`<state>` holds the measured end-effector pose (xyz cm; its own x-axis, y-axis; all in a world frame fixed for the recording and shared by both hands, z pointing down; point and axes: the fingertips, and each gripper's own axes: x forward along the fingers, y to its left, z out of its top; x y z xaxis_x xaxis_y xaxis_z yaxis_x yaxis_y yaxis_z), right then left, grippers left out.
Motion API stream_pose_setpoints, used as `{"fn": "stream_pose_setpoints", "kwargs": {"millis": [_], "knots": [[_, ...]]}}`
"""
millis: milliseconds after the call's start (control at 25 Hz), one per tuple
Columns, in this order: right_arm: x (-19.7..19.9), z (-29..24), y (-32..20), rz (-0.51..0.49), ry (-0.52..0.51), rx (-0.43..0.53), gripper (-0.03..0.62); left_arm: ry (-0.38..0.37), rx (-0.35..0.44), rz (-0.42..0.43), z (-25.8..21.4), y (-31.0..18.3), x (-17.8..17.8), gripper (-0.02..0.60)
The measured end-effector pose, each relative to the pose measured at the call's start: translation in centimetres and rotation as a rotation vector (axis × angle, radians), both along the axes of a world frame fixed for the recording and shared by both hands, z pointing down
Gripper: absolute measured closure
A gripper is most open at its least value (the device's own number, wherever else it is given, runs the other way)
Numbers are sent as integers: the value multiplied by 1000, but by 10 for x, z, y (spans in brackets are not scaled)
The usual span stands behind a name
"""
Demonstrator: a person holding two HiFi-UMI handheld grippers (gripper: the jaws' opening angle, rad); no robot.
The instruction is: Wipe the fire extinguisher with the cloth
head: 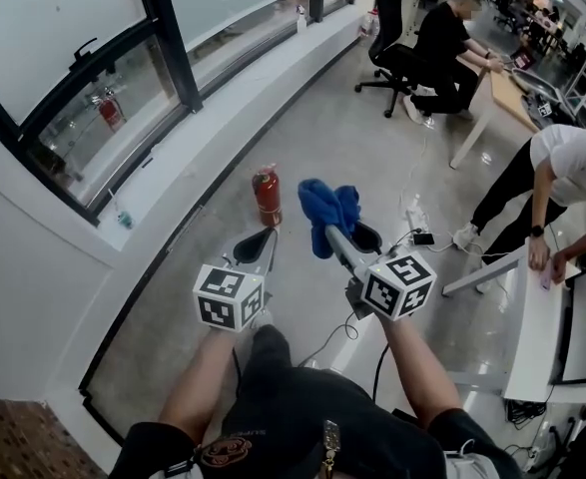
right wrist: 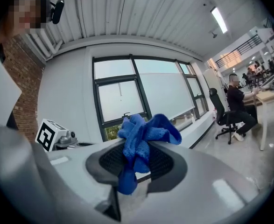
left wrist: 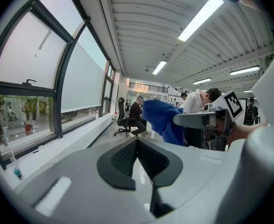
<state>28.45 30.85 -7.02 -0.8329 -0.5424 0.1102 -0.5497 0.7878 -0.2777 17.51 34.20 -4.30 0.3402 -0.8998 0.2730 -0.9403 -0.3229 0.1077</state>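
Nearest, left gripper (head: 263, 241) is closed, empty; right gripper (head: 334, 232) clamps the blue cloth (head: 324, 206). Wipe the red fire extinguisher (head: 267, 196) beyond gently, lest it topple.

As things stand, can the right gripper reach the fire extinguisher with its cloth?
Probably yes: the right gripper, shut on the cloth, is close to the fire extinguisher, and nothing stands between them.

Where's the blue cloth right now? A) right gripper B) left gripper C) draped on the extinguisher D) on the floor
A: the blue cloth is clamped between the jaws of the right gripper, while the left gripper is shut on nothing and the red fire extinguisher stands apart on the floor.
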Motion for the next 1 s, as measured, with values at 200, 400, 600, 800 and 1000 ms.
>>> {"fn": "stream_pose_setpoints", "kwargs": {"millis": [200,400,600,800,1000], "knots": [[-29,23,-30,3,43,-47,476,24,-22,9,16,-40,-31,577],[-51,41,-73,32,81,-76,476,48,-37,31,36,-83,-56,577],[-91,51,-115,59,130,-99,476,75,-58,60,51,-129,-94,577],[-123,62,-148,104,159,-124,476,60,-90,86,70,-166,-130,577],[-147,86,-178,123,203,-150,476,44,-139,61,99,-195,-169,577]]}}
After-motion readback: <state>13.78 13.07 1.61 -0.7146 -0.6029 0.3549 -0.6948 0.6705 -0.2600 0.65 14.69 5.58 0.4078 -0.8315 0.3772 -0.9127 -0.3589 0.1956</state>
